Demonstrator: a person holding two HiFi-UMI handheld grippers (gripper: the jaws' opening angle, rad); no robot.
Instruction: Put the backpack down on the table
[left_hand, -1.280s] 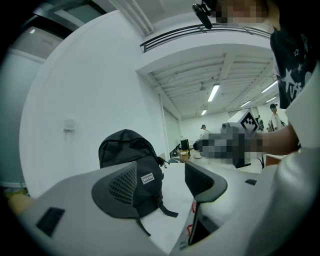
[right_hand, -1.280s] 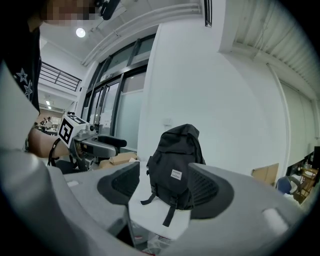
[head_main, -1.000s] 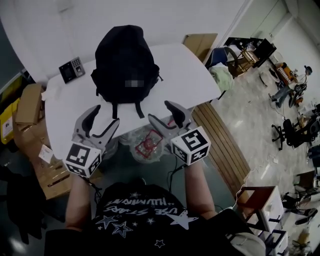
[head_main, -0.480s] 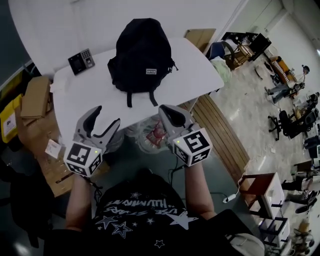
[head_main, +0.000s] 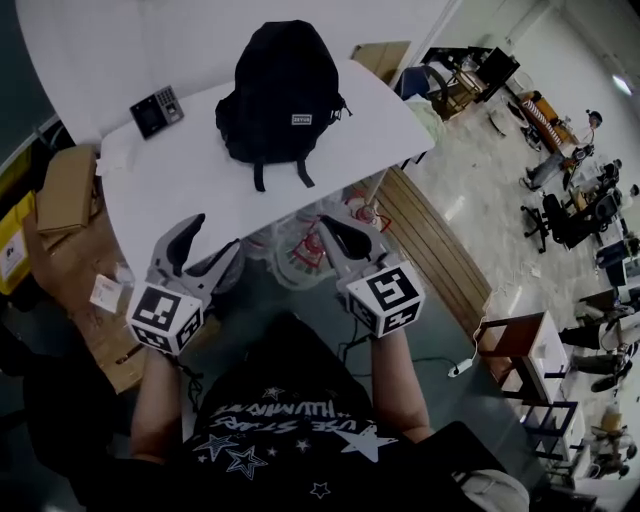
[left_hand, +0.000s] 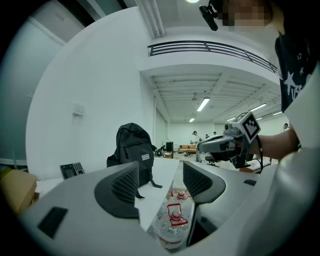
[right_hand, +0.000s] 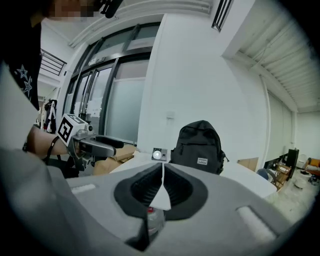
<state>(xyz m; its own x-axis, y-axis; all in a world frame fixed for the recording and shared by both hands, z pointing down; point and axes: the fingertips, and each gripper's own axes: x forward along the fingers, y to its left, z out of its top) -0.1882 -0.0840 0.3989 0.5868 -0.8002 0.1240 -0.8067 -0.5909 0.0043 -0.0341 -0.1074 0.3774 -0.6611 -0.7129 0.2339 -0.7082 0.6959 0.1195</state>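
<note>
The black backpack stands upright at the far side of the white table, with its straps hanging toward me; nothing holds it. It also shows in the left gripper view as the backpack and in the right gripper view as the backpack. My left gripper hovers off the table's near edge, open and empty, well short of the backpack. My right gripper is beside it, off the table's near corner, with its jaws shut on nothing. Between the open left jaws I see only table edge and bottles.
A dark keypad device lies on the table's far left. Wrapped water bottles sit under the near edge. Cardboard boxes are stacked at the left. A slatted wooden panel and office chairs are on the right.
Both grippers have drawn back from the table toward me. The right gripper's jaws, open a second ago, are now shut and empty. The backpack stays upright on the table.
</note>
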